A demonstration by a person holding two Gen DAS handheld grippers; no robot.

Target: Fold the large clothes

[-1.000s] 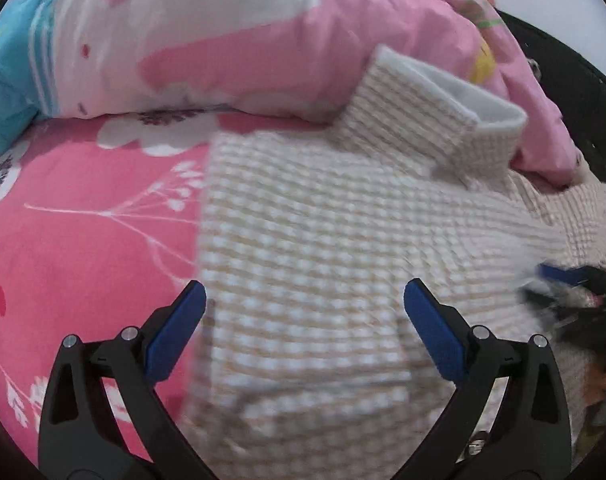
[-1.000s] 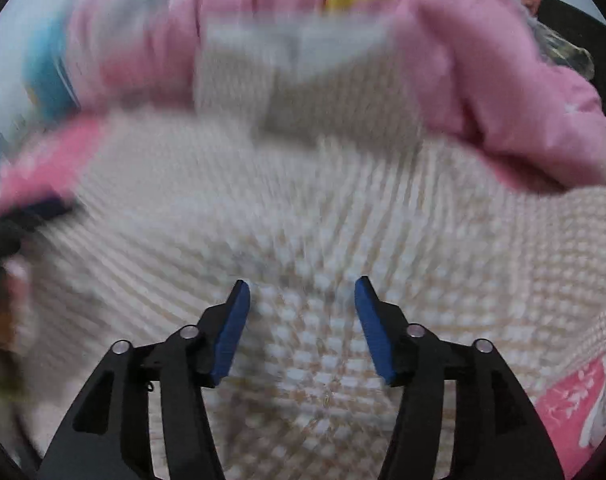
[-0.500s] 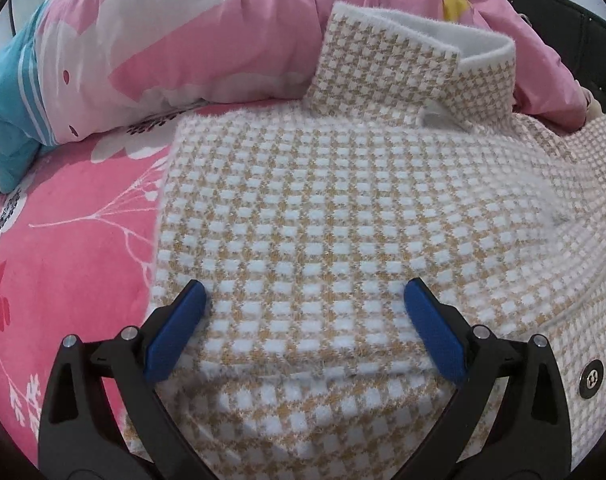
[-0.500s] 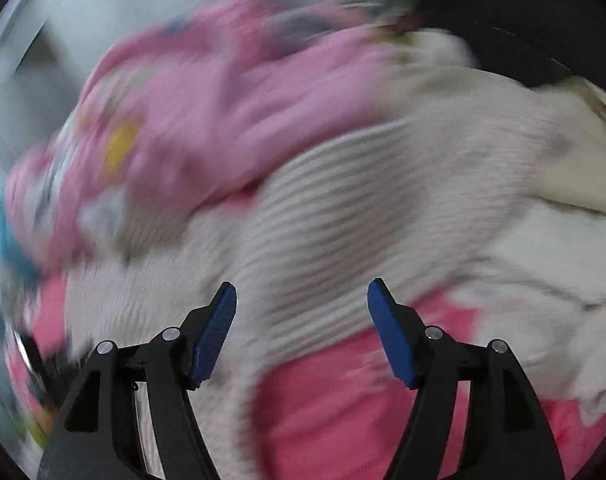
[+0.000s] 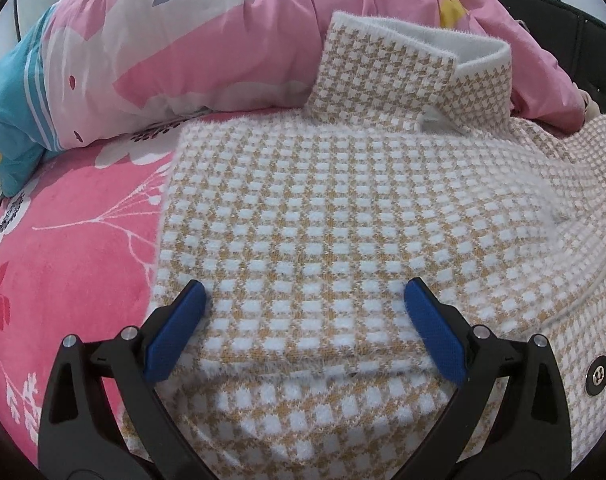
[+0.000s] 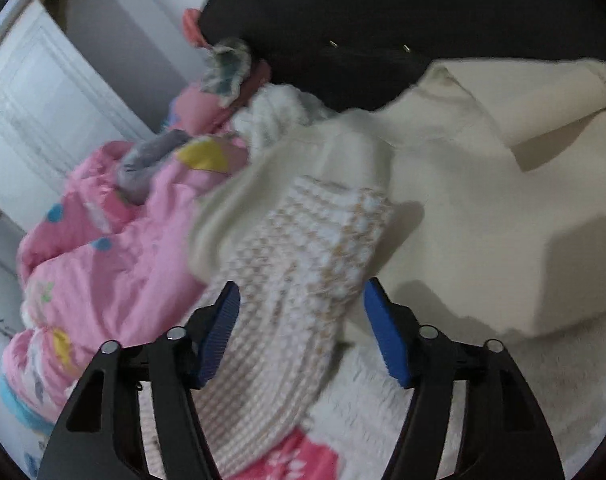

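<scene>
A beige-and-white checked knit jacket (image 5: 323, 208) lies on the pink bed sheet (image 5: 63, 260), its left side folded in and its collar (image 5: 403, 56) resting against the quilt. My left gripper (image 5: 303, 292) hovers wide open just over the folded panel, holding nothing. In the right wrist view the jacket's sleeve (image 6: 303, 248) stretches away across a cream garment (image 6: 483, 200). My right gripper (image 6: 301, 292) straddles that sleeve with its jaws closing. The sleeve lies between the pads, and I see no firm pinch on it.
A bunched pink floral quilt (image 5: 223, 40) runs along the far side of the bed and also lies left of the sleeve. A dark headboard (image 6: 383, 8) stands behind the cream clothes. A white door (image 6: 43, 120) is at the far left. A metal snap (image 5: 597, 374) sits on the jacket's right edge.
The right gripper swung off the jacket's body to the right, rolling, and now sits over the sleeve by the cream clothes. The left gripper sank slightly toward the folded panel.
</scene>
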